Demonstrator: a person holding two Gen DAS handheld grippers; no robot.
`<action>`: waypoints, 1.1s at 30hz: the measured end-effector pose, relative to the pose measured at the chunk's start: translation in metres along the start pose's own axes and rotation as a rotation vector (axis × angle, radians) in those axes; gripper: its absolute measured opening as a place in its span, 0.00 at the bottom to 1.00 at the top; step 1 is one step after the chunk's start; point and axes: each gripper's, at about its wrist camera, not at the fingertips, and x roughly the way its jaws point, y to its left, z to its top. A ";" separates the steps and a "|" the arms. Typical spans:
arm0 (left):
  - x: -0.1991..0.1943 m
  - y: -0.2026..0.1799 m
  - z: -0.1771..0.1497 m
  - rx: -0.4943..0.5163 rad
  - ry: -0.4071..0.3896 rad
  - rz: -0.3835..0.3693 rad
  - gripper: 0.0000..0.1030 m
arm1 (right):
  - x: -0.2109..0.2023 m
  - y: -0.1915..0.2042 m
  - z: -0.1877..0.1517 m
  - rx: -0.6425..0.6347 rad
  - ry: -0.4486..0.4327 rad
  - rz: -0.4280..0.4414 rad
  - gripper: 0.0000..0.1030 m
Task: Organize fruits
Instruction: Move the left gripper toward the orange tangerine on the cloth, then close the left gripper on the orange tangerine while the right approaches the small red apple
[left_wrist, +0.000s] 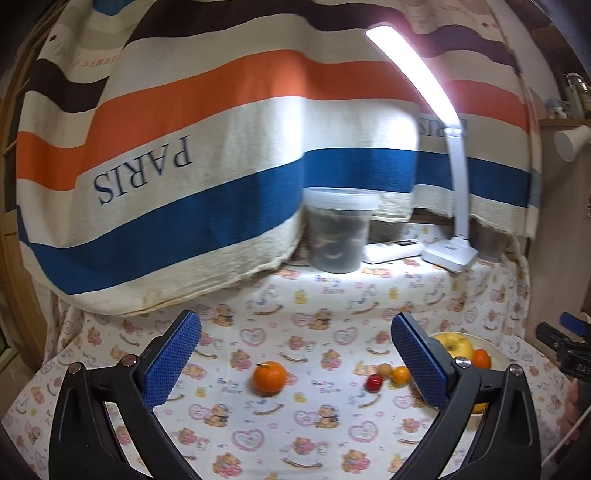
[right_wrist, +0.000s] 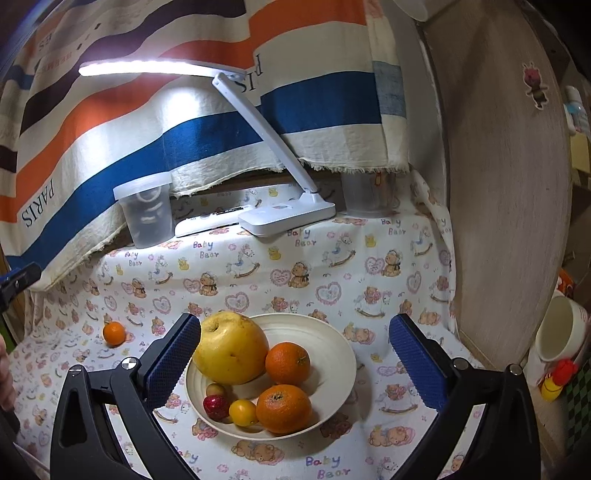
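While both jaws stood apart, empty | lone orange (left_wrist: 269, 376) left of bowl (right_wrist: 332, 336) | risk: round fruit rolling off bench when nudged.

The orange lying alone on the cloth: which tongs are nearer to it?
Left. The orange lies just ahead between the open left tongs; the right tongs stand over the bowl, well away.
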 end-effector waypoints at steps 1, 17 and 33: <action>0.004 0.003 0.001 -0.005 0.007 0.007 0.99 | -0.001 0.001 0.002 -0.009 -0.005 -0.010 1.00; 0.126 0.015 0.003 -0.050 0.387 0.058 0.99 | 0.057 0.060 0.079 0.119 0.199 0.124 1.00; 0.187 0.054 -0.047 -0.135 0.539 -0.071 0.85 | 0.142 0.147 0.066 -0.043 0.410 0.157 0.74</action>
